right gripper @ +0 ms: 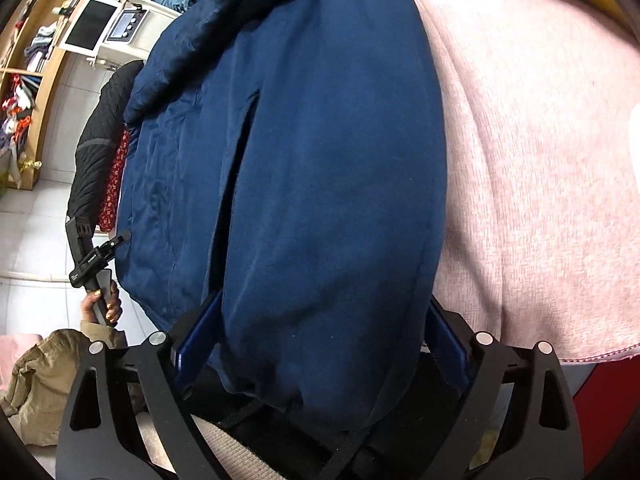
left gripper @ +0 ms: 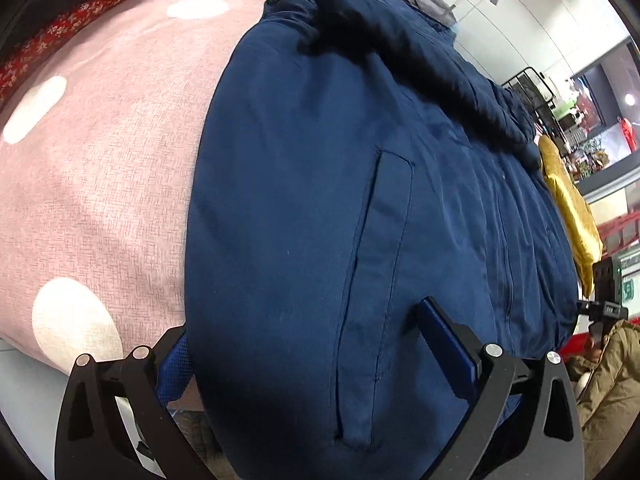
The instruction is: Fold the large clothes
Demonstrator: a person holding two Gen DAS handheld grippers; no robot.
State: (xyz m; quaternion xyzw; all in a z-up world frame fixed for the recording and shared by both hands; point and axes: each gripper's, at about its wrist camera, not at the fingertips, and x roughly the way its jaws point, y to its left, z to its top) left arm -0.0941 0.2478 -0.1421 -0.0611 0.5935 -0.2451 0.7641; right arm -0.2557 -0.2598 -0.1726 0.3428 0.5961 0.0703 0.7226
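Note:
A large navy blue jacket [left gripper: 340,200] lies spread on a pink cloth with white dots [left gripper: 100,140]. My left gripper [left gripper: 312,344] stands at the jacket's near hem, one finger under its left edge and one on top by the pocket, the thick fabric between the jaws. In the right wrist view the jacket [right gripper: 320,180] fills the middle. My right gripper [right gripper: 320,340] straddles the hem at its other end, with the bulging fabric between its blue pads [right gripper: 196,336]. The left gripper also shows in the right wrist view [right gripper: 96,256], held by a hand.
A red floral cloth [left gripper: 60,28] and a dark garment lie at the far edge. A mustard garment [left gripper: 572,208] lies beyond the jacket. A black quilted garment [right gripper: 100,140] hangs off the side. Shelves [right gripper: 36,60] and a white appliance [right gripper: 120,20] stand behind.

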